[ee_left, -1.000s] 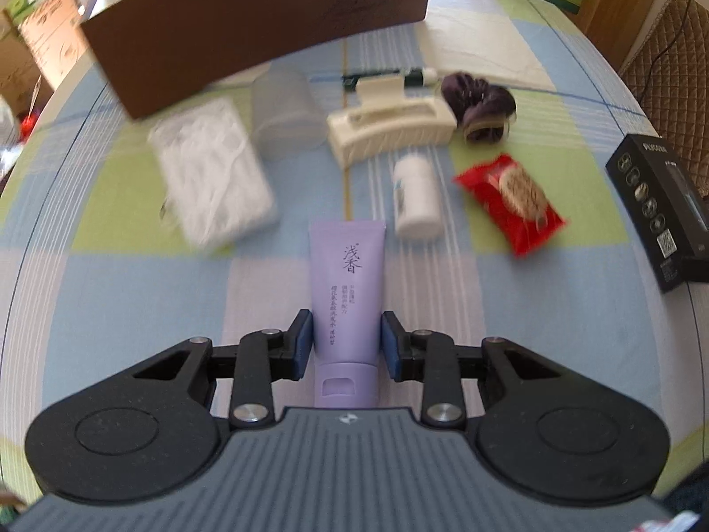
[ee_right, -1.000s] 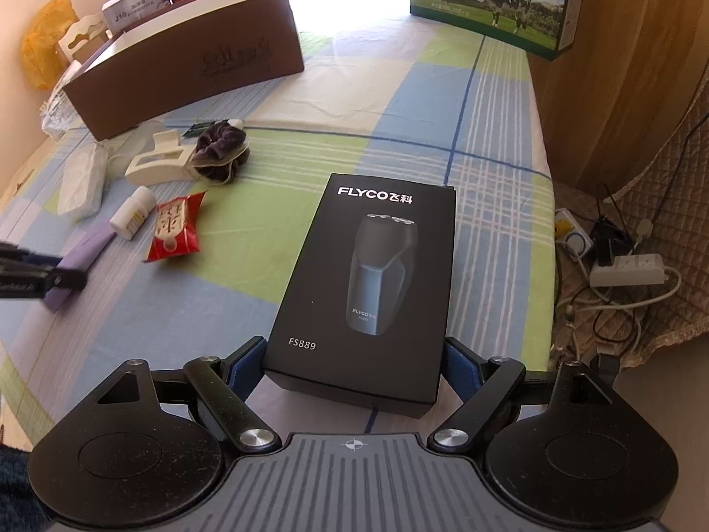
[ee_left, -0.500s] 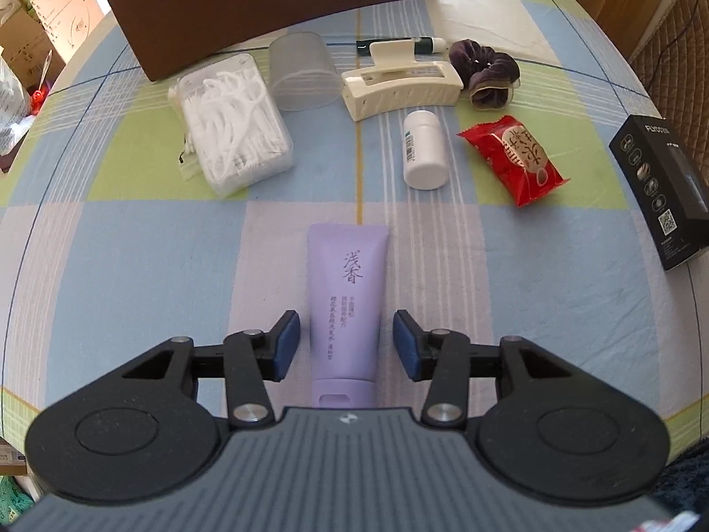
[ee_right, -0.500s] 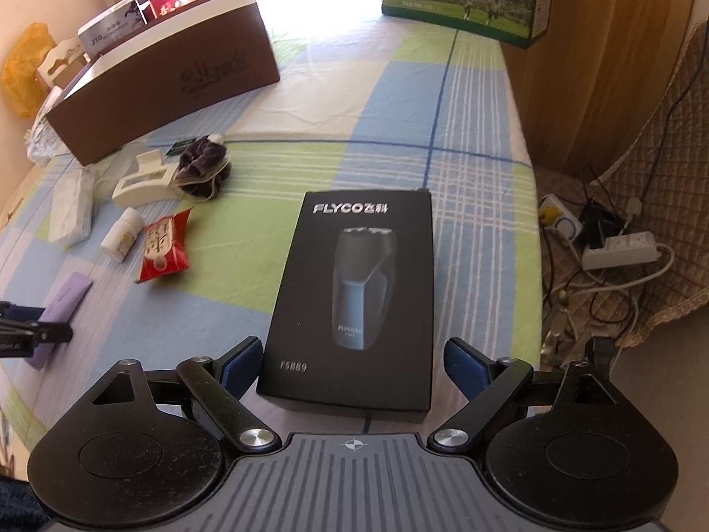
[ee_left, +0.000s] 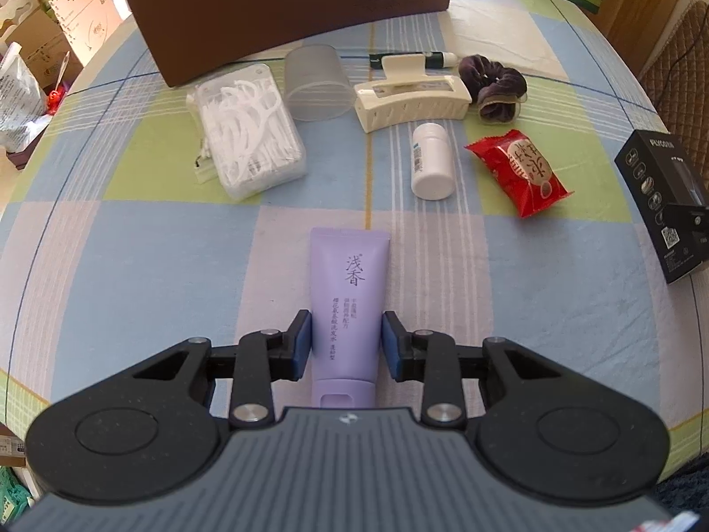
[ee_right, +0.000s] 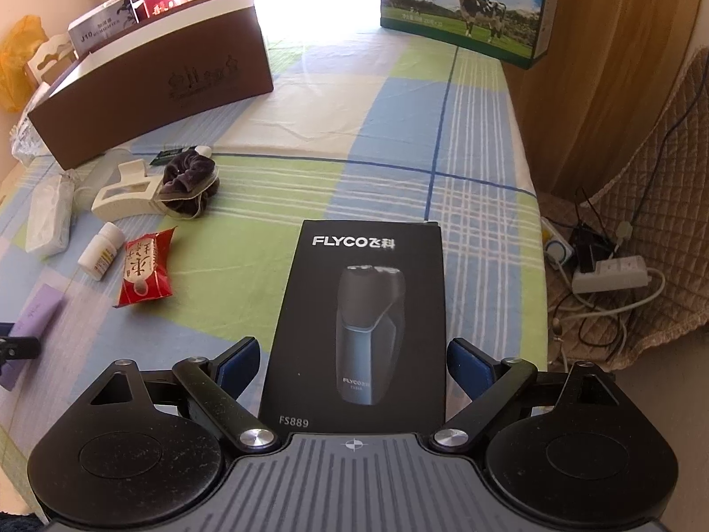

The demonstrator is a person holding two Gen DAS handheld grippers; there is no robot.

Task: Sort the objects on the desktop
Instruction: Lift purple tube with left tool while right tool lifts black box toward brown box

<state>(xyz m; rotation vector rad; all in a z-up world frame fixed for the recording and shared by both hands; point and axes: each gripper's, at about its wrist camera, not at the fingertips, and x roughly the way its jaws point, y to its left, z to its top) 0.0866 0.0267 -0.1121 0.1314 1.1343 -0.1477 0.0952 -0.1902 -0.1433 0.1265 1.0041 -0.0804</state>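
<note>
A purple tube [ee_left: 348, 275] lies on the checked tablecloth, cap toward me. My left gripper [ee_left: 346, 346] is shut on it, and both blue pads [ee_left: 302, 346] press its sides. In the right wrist view a black FLYCO shaver box [ee_right: 368, 292] lies flat near the table's right edge. My right gripper [ee_right: 354, 363] is open around its near end, with a gap at each pad. The same box [ee_left: 664, 204] shows at the far right of the left wrist view, and the tube [ee_right: 33, 314] at the far left of the right wrist view.
Beyond the tube lie a box of floss picks [ee_left: 250, 128], a frosted cup [ee_left: 317, 84], a cream hair claw [ee_left: 410, 102], a pen [ee_left: 416, 58], a purple scrunchie [ee_left: 492, 86], a white bottle [ee_left: 432, 159] and a red snack packet [ee_left: 520, 173]. A brown box [ee_left: 288, 9] and a milk carton [ee_right: 465, 4] stand behind.
The left jaws opened off the tube half a second ago and have now come back in against its sides. The right jaws have spread slightly away from the shaver box.
</note>
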